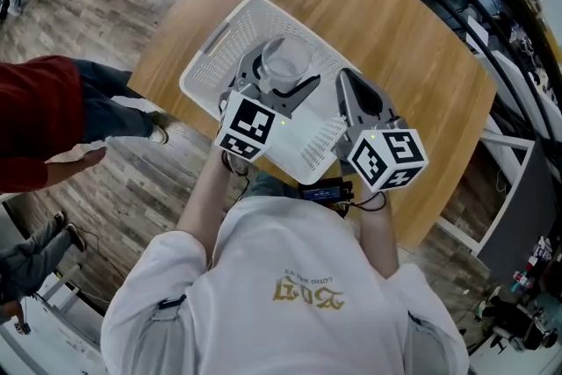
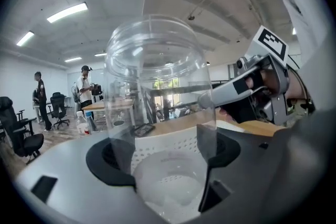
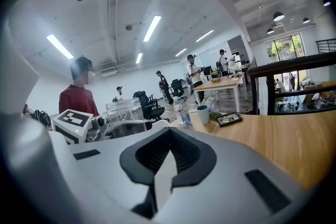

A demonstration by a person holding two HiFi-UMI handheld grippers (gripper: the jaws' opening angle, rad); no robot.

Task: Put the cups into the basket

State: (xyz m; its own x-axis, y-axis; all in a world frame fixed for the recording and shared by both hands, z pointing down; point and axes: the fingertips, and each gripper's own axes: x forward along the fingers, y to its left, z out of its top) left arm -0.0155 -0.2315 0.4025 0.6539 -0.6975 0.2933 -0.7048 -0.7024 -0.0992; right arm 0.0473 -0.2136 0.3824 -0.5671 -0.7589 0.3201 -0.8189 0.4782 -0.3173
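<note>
The left gripper point(image 2: 165, 165) clamped a clear cup point(image 2: 155, 86) over the basket point(image 1: 215, 48); the right gripper point(image 3: 159, 173), jaws together and empty, hung alongside

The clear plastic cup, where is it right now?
In the head view, the clear plastic cup sits clamped in the left gripper, held over the white basket on the wooden table.
</note>
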